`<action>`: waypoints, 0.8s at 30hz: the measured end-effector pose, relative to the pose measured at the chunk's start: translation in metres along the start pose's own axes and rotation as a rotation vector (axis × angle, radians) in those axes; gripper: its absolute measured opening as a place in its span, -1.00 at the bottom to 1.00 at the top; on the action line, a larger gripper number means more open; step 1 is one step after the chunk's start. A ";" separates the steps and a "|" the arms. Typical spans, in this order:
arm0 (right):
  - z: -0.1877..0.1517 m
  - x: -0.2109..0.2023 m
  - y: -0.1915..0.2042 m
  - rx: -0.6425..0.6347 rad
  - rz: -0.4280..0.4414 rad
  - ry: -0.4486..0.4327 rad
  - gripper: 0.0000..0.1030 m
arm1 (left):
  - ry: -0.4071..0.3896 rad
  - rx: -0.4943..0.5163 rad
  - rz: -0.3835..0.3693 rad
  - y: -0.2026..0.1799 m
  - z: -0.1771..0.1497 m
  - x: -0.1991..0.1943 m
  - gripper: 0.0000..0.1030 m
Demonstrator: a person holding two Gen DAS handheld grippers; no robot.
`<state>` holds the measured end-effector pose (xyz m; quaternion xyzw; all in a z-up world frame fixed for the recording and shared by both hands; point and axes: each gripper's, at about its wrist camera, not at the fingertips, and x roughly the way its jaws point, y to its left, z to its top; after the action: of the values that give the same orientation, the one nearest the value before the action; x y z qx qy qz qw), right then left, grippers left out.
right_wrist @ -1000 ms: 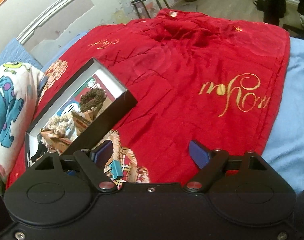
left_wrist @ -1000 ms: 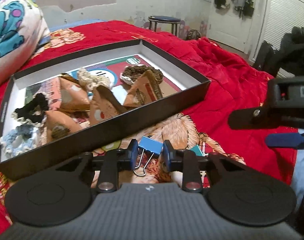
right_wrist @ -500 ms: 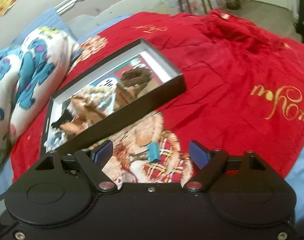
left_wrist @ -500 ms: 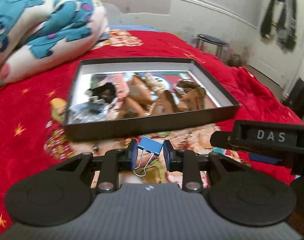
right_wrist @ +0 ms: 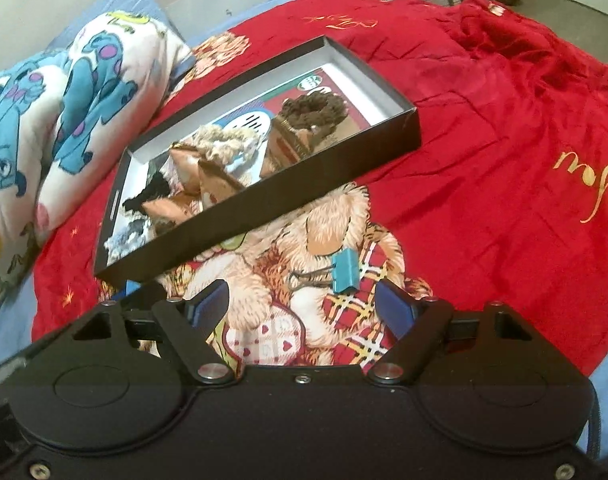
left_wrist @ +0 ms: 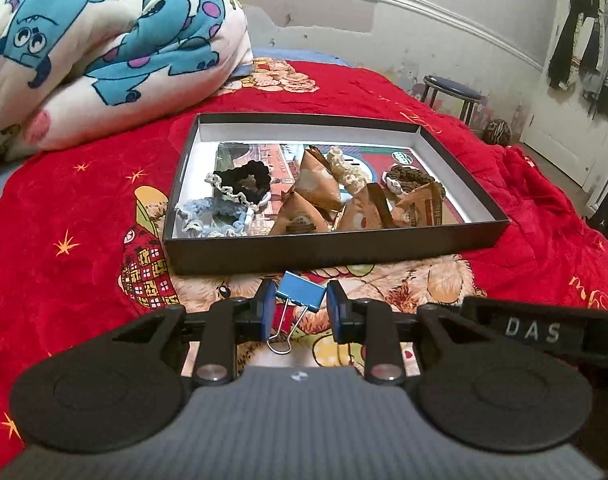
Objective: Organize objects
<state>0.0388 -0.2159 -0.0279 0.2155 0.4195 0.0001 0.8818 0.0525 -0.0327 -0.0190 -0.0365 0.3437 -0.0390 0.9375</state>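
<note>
Swinging round since a second ago, the left gripper (left_wrist: 297,312) now faces the black box (left_wrist: 336,246) square-on, where earlier the box sat skewed off to its left; the right gripper (right_wrist: 301,306) has turned from bare red blanket towards the teal binder clip (right_wrist: 346,270).

Furthest left of the left tool lies the cartoon-print pillow (left_wrist: 103,48), well clear. Straight ahead, the box holds crocheted scrunchies (left_wrist: 243,182) and brown triangular packets (left_wrist: 316,196), leaving bare floor at its right end. Between the pads, the blue binder clip (left_wrist: 301,291) is clenched by its body, wire handles dangling, hovering just short of the near wall; probably it is carried that way so it can drop in cleanly. That wall must be cleared first.

To the right, the other tool's dark body juts into the left view beside the left one. The right gripper's jaws are closing, yet nothing is between them: the teal clip rests on the red blanket (right_wrist: 484,128) just ahead, towards the right pad, near the box's front wall.
</note>
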 end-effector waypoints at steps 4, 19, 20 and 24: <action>-0.002 -0.001 0.001 -0.011 0.001 0.000 0.50 | 0.006 0.000 0.023 0.001 0.001 0.003 -0.38; 0.000 0.027 0.014 -0.119 -0.106 -0.018 0.39 | 0.082 -0.030 0.081 0.010 0.007 0.019 -0.38; -0.002 0.030 0.019 -0.150 -0.129 -0.014 0.39 | 0.082 -0.028 0.082 0.009 0.007 0.019 -0.38; -0.007 0.037 0.030 -0.214 -0.181 -0.010 0.38 | 0.097 -0.035 0.082 0.010 0.008 0.021 -0.38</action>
<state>0.0633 -0.1796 -0.0477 0.0815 0.4305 -0.0359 0.8982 0.0744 -0.0242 -0.0276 -0.0371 0.3908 0.0038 0.9197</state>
